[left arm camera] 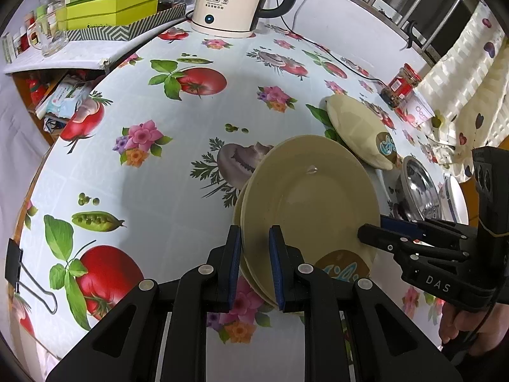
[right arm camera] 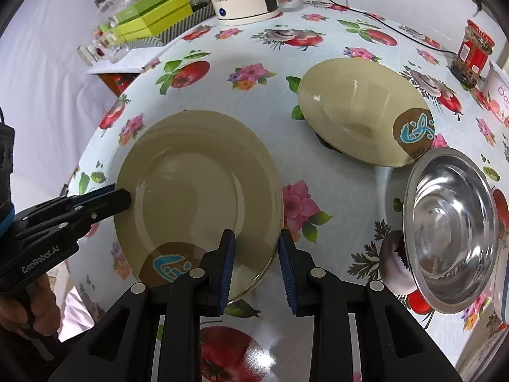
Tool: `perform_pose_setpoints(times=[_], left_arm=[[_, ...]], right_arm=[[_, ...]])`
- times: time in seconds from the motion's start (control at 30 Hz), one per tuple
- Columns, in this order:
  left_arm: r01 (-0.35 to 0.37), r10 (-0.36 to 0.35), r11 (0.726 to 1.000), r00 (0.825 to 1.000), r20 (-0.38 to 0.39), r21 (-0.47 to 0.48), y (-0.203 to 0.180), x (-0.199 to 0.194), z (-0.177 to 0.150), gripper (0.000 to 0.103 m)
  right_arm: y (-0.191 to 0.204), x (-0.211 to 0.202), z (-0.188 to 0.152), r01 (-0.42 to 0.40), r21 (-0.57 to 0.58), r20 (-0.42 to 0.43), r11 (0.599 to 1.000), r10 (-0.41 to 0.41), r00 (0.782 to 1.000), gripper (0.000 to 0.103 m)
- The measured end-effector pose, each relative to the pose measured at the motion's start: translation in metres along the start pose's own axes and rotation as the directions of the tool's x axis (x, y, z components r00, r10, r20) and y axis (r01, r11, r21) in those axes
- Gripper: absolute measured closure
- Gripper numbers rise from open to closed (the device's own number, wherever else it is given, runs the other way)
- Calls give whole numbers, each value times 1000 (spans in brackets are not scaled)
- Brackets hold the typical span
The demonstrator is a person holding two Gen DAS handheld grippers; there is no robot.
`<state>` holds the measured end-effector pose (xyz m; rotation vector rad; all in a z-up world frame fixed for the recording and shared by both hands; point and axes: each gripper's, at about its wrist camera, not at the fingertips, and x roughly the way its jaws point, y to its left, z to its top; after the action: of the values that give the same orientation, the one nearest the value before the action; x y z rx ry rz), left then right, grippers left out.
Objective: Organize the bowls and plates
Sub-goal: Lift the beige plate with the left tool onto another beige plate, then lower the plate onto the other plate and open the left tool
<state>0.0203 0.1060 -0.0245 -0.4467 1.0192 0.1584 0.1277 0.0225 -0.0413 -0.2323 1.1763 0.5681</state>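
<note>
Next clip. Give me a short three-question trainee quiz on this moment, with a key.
1. True or false: the left gripper and the right gripper are at the rim of the same near plate.
2. What number shows on the kettle?
3. What lies closest to the steel bowl? A kettle, B far plate, C green boxes.
Key: 1 true; 2 55; 3 B.

Hidden and cut-off parts

The lower plate [left arm camera: 238, 210] beside the left jaws is mostly covered; the steel bowl [right arm camera: 451, 232] right of the right jaws is cropped.
</note>
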Motion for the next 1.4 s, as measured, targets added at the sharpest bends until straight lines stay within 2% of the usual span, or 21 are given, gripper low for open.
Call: perform_pose_setpoints(times=[0.47,0.93,1.17,1.4], left_arm=[[-22,22,1000,1000,-3,10,0,5,-4,85],[3,-4,1000,999,43,8,0,-11,-2,85],[31,-33,999,997,64,32,-11,-23,-3,85],[50,-54,997,996,72,62,-23,-27,-1,85]], right_arm=[[3,4,-2,18,-20,-3,1000,-18,1000,72],[1,-6,-3,-10,-21,35,1000,10,999,71],[3,-34,-12,-67,-29,119,997,70,990,50],[6,-50,-24,-85,-43,151,995,91,984,49]])
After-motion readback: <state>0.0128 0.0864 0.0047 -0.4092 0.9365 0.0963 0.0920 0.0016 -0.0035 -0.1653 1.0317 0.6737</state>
